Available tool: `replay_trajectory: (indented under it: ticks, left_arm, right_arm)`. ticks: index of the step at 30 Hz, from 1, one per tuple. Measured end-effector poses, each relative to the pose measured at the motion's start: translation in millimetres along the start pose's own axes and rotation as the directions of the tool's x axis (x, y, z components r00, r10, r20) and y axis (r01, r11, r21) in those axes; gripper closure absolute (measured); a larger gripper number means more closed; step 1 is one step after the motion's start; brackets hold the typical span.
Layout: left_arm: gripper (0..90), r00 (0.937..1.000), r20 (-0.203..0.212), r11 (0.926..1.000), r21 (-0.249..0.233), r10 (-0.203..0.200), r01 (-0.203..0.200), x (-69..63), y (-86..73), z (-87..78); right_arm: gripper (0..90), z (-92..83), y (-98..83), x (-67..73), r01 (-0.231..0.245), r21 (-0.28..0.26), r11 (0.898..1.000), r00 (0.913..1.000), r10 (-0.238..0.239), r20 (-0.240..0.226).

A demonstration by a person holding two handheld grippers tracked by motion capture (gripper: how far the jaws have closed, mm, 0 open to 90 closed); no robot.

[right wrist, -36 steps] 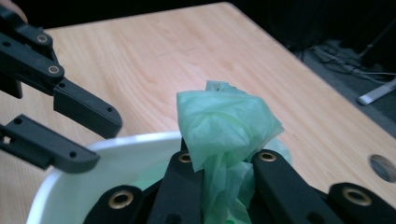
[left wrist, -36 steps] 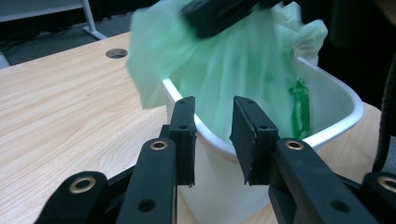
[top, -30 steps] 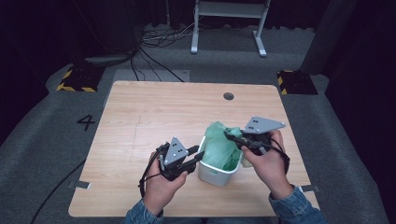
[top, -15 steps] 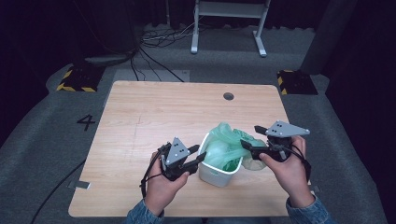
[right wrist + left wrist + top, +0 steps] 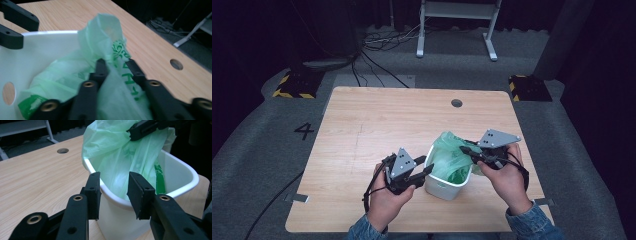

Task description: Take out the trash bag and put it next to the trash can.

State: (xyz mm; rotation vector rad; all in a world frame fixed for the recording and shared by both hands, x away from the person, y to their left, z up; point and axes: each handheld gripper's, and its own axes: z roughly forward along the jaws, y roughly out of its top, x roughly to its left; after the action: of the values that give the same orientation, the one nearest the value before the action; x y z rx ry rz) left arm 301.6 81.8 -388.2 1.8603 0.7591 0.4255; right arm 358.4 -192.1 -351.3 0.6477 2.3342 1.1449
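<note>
On the table's near edge, crumpled pale-green bag (image 5: pixel 451 159) in white bin (image 5: pixel 447 186), right claw (image 5: pixel 464 149) pinching it, left claw (image 5: pixel 113 192) spread astride bin rim.

Wooden table (image 5: pixel 377 130) with round hole (image 5: pixel 456 103) near far edge. Number 4 (image 5: pixel 304 131) on grey floor left. Yellow-black blocks (image 5: pixel 289 85) (image 5: pixel 527 87). Cables (image 5: pixel 382 42), white stand (image 5: pixel 457 20) behind.

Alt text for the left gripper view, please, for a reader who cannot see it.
A white bin on a wooden table holds a pale green plastic bag, and the left tongs straddle its near rim, one jaw on each side. At the top, the right tongs pinch the bag.
</note>
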Motion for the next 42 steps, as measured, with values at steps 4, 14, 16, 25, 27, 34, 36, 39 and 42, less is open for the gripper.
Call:
replay_trajectory:
  ticks: [4, 14, 16, 25, 27, 34, 36, 39, 42]
  left_arm:
    - [61.7, 0.9999, 0.007, 0.9999, -0.004, -0.012, 0.012, -0.9, -1.3, -1.5]
    - [47.3, 0.9994, -0.006, 0.9988, -0.037, -0.033, 0.033, 5.1, -4.1, -9.3]
    - [46.3, 0.9991, 0.001, 0.9983, -0.040, -0.042, 0.042, 7.2, -5.2, -12.1]
    - [54.6, 0.9992, 0.027, 0.9990, -0.033, -0.028, 0.029, 4.8, -6.1, -12.0]
    - [57.3, 0.9990, 0.032, 0.9990, -0.032, -0.030, 0.031, 5.0, -6.2, -11.9]
    - [61.8, 0.9988, 0.044, 0.9993, -0.029, -0.023, 0.024, 3.5, -5.7, -11.0]
    - [61.9, 0.9988, 0.045, 0.9993, -0.030, -0.021, 0.023, 3.5, -5.6, -10.7]
    - [62.1, 0.9990, 0.041, 0.9994, -0.029, -0.018, 0.019, 2.7, -5.5, -10.8]
    - [62.1, 0.9989, 0.043, 0.9994, -0.028, -0.017, 0.018, 2.7, -5.4, -11.0]
  right_arm:
    - [88.9, 5.9, -0.7, 0.4, -0.086, 0.008, 0.996, 0.9930, 0.087, -0.080]
    - [89.6, -1.6, 1.6, -4.7, -0.148, -0.065, 0.987, 0.9835, 0.140, -0.115]
    - [89.6, -6.6, 6.4, -4.3, -0.141, -0.088, 0.986, 0.9844, 0.130, -0.118]
    - [41.6, -0.5, 7.8, -4.0, -0.122, -0.026, 0.992, 0.9925, 0.122, 0.002]
    - [40.8, 7.0, -0.7, -9.3, -0.135, 0.026, 0.990, 0.9906, 0.134, 0.027]
    - [81.8, 9.5, -10.5, -16.8, -0.164, 0.009, 0.986, 0.9839, 0.164, -0.071]
    - [88.6, 4.8, -6.8, -14.4, -0.141, -0.015, 0.990, 0.9879, 0.139, -0.069]
    - [89.5, 3.3, -2.5, -10.4, -0.121, -0.013, 0.993, 0.9905, 0.120, -0.067]
    - [89.7, -0.5, 2.2, -9.1, -0.135, -0.060, 0.989, 0.9875, 0.129, -0.089]
